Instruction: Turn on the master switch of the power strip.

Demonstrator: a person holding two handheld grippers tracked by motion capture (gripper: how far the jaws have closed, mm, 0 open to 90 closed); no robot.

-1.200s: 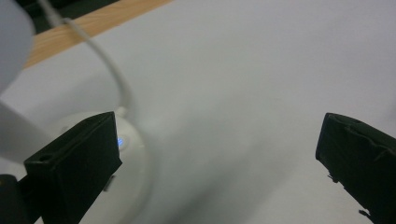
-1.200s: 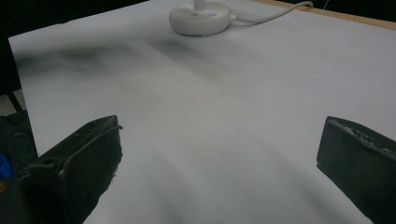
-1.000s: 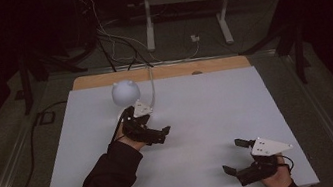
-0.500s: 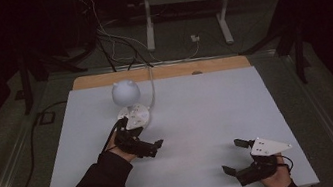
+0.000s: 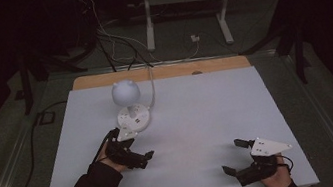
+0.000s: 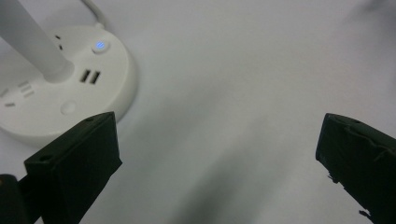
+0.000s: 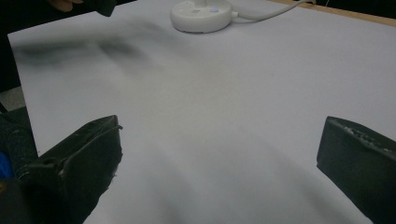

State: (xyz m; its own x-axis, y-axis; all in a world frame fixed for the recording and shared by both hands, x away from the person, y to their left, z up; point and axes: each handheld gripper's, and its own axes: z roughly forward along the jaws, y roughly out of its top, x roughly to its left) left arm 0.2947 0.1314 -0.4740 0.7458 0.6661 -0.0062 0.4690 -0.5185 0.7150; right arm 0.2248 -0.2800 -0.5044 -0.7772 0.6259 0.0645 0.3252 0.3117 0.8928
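A small white desk lamp with a round head (image 5: 125, 92) stands on a round base (image 5: 134, 118) at the back left of the white table top (image 5: 208, 112). Its base (image 6: 60, 88) carries two USB ports (image 6: 91, 76) and a blue lit button (image 6: 99, 45). My left gripper (image 5: 131, 147) hovers just in front of the base, open and holding nothing (image 6: 219, 149). My right gripper (image 5: 233, 157) rests low near the front right edge, open and holding nothing (image 7: 219, 154). From there the lamp base (image 7: 201, 14) lies far ahead.
A white cable (image 5: 151, 83) runs from the lamp base over the table's wooden back edge (image 5: 161, 71). Behind the table are a white stand (image 5: 180, 0) and loose cables on the floor. A black cable (image 5: 31, 145) trails left of the table.
My left gripper has drawn back from the lamp base toward the table's near side, still open. The right gripper has stayed put.
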